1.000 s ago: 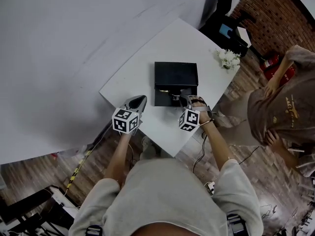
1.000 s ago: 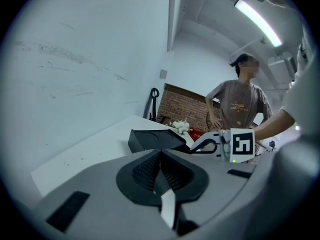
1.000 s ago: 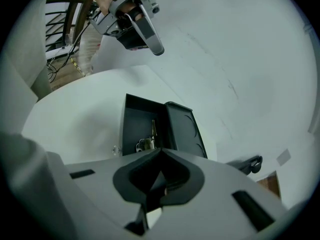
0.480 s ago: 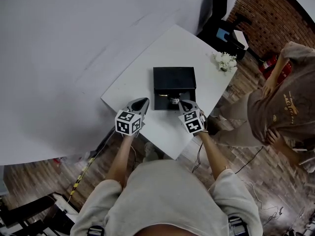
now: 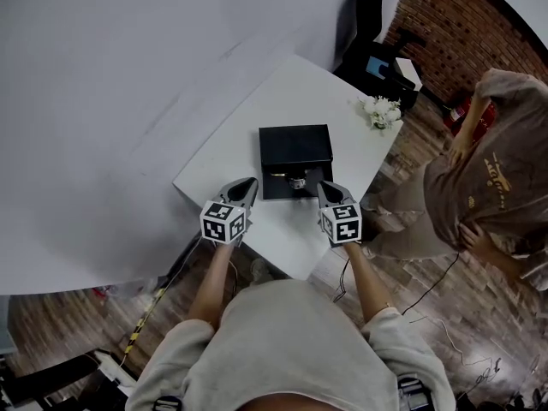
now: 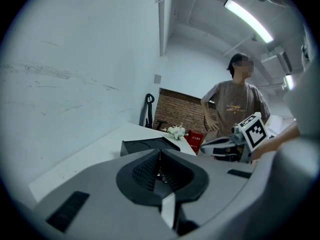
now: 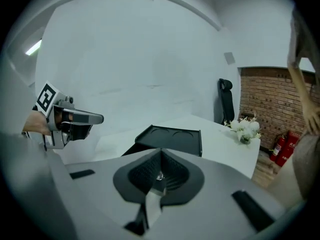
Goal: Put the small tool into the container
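Note:
A black box-shaped container [image 5: 295, 148] stands on the white table [image 5: 282, 92]. A small shiny tool [image 5: 297, 182] lies in its open front part. In the head view my left gripper [image 5: 247, 183] is shut and empty, just off the container's near left corner. My right gripper [image 5: 324, 187] is shut and empty too, by the near right corner and a short way from the tool. From the left gripper view I see the container's lid [image 6: 150, 145] and the right gripper [image 6: 235, 143]. The right gripper view shows the container [image 7: 172, 138] and the left gripper [image 7: 75, 119].
A small bunch of white flowers [image 5: 379, 110] sits at the table's far right corner. A person [image 5: 492, 178] stands right of the table on the wooden floor. A black chair [image 5: 377, 58] and a brick wall [image 5: 454, 24] lie beyond. The table's near edge is just under both grippers.
Both grippers have drawn back toward me from the container. The right one was at the tool in the open front and now stands clear of it.

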